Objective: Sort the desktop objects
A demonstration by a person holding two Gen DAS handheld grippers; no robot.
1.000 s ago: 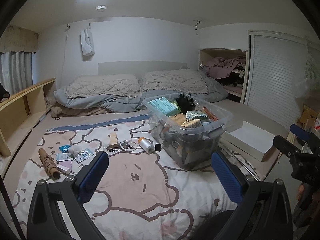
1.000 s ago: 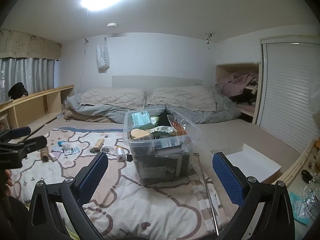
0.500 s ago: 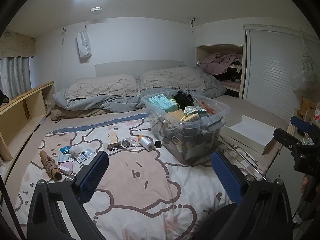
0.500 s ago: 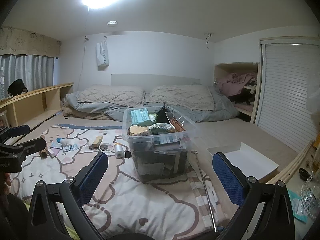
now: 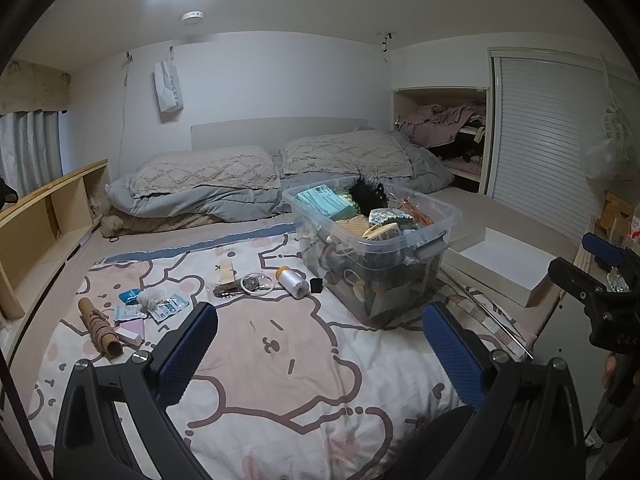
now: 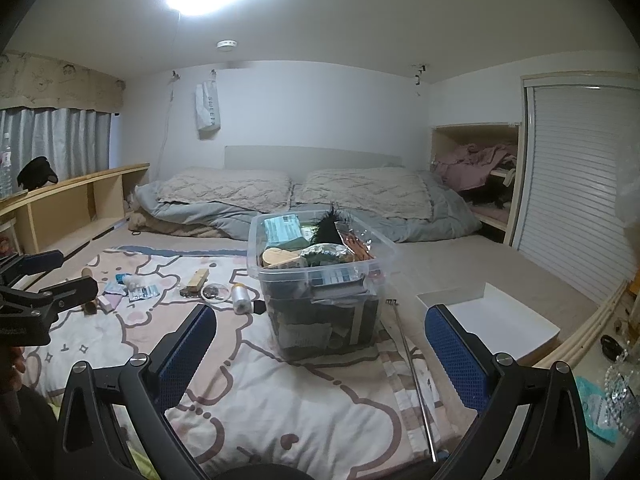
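Two grippers, both empty, jaws spread wide. Left gripper (image 5: pixel 320 356) hangs over the cartoon-print blanket (image 5: pixel 280 360); right gripper (image 6: pixel 320 356) likewise, nothing between its blue pads (image 6: pixel 456 356). Ahead of the left jaws and slightly right: clear plastic bin (image 5: pixel 372 248), heaped with mixed items. Ahead-left, loose on the blanket: white thread spool (image 5: pixel 294 282) just beside a small black cube (image 5: pixel 316 285), wooden block (image 5: pixel 227 274), ring (image 5: pixel 258 284), packets (image 5: pixel 168 307), cardboard tube (image 5: pixel 98 330). Right of the bin, beyond the right jaws: metal rod (image 6: pixel 414 376), then white box (image 6: pixel 504 322) on the bed.
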